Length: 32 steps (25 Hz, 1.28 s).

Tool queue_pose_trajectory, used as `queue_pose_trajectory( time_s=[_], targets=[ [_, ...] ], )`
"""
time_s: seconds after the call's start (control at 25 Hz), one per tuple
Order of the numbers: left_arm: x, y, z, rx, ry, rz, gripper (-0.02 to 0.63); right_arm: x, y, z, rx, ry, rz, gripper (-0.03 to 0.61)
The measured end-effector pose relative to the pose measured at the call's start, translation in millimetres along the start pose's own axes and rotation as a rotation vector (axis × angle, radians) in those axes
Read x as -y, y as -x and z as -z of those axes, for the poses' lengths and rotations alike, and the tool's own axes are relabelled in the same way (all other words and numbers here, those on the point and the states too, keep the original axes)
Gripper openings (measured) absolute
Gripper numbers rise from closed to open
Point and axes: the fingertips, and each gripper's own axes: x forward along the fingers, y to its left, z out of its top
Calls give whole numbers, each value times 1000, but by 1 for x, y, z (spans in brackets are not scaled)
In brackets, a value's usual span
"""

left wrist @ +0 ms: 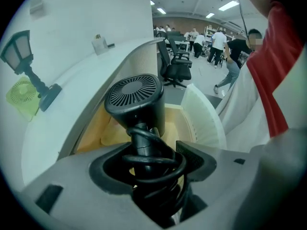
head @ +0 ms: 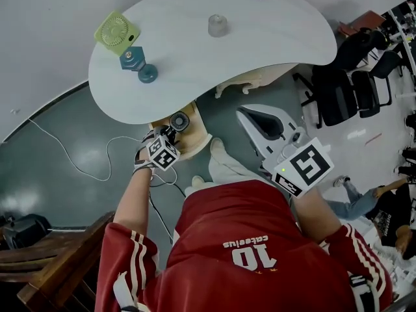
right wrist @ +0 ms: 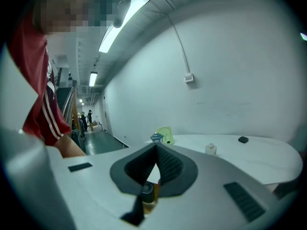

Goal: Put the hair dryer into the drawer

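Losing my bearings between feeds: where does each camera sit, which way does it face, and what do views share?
Head view: on the head, steeply down at table and open drawer; shows shirt, left gripper, right gripper.
Left gripper view: on left gripper, facing along its jaws, shut on the dryer over the drawer; shirt at right.
Right gripper view: on right gripper, facing across the table toward the wall; jaws shut, empty; sleeve at left.
Shared: all show table and fan.

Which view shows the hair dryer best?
The left gripper view: the hair dryer fills it, handle and cord clamped in the left tongs. Head view shows only its small grille; right gripper view doesn't show it clearly.
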Motion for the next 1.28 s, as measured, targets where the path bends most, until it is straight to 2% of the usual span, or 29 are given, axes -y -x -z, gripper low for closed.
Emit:
queue_pose_trajectory(
  time_s=[0.2,0.28,0.4,0.56,0.84,1.04,1.16,1.28],
  targets=[
    [-11,-19,8,-83,-20,-8,296,6,-3,6,-16,-2,2,5],
    [-15,-28,10,-105,-4,-14,296,8,-4,8,-22,-3,1,5],
    [-20,-41,7,-102,38,-6,298,10,-7,13,-36,5,-1,5],
    [-29,-57,-3,-104,54,-3,298,14,-6,19,-53,6,1,5],
    [-43,-81,-10,-110,206,-91,299,26,1,26,-70,-6,29,5],
    [-49,-97,-12,-104,273,-170,299,30,3,31,-86,-3,37,5],
    [-47,-106,-10,-106,324,-164,302,30,5,34,-96,1,40,5],
    [-43,-111,-6,-110,326,-143,308,29,8,35,-100,6,45,5]
  ],
)
